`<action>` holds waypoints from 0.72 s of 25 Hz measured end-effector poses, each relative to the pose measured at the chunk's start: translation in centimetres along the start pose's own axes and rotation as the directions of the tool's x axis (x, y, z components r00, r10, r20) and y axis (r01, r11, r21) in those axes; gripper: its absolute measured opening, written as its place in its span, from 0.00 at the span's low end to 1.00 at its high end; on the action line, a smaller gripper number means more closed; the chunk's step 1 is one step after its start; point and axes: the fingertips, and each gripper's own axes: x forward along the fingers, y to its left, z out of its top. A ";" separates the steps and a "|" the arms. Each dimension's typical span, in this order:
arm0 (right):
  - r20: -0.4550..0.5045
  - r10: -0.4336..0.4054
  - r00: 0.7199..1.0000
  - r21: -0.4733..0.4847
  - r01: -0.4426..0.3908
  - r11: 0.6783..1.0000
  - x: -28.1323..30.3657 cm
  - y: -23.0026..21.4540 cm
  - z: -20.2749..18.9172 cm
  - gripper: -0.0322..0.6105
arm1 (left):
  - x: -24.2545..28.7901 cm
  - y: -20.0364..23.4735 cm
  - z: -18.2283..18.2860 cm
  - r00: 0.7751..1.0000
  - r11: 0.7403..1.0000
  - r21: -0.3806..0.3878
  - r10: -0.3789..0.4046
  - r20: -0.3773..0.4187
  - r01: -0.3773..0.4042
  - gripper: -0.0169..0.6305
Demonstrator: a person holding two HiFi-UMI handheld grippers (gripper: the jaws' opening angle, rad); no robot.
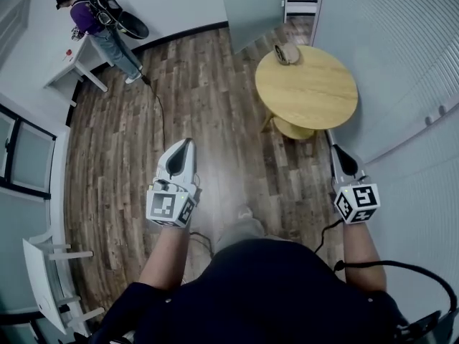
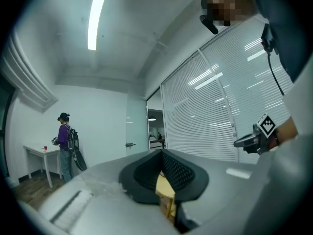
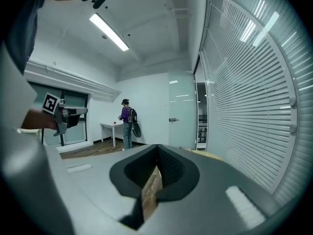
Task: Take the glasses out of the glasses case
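Observation:
The glasses case [image 1: 287,53], a small tan oval thing, lies near the far edge of a round wooden table [image 1: 315,95] at the upper right of the head view. The glasses themselves do not show. Both grippers hang over the wood floor, well short of the table. My left gripper [image 1: 188,144] [image 2: 162,153] is shut with nothing in it. So is my right gripper [image 1: 336,150] [image 3: 157,147], which is nearer the table's front edge. A sliver of the yellow table [image 2: 164,186] shows past the left jaws.
A person [image 1: 97,18] in a purple top stands by a white table [image 1: 68,63] at the far left. A white chair [image 1: 46,274] sits at the lower left. A cable [image 1: 159,113] runs across the floor. Slatted blinds [image 1: 409,63] line the right wall.

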 end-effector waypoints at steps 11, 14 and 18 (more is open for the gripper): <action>-0.012 -0.065 0.998 -0.010 0.065 0.998 9.6 1.2 2.4 0.06 | 8.7 8.8 -0.7 0.996 0.996 0.000 -0.090 0.013 0.090 0.03; -0.019 -0.081 0.997 -0.013 0.081 0.997 11.6 1.9 2.5 0.06 | 10.1 10.9 -1.9 0.993 0.993 -0.002 -0.115 0.001 0.115 0.03; -0.027 -0.098 0.995 -0.023 0.097 0.995 13.5 2.6 2.7 0.06 | 12.1 13.4 -2.8 0.992 0.992 -0.009 -0.124 -0.002 0.124 0.03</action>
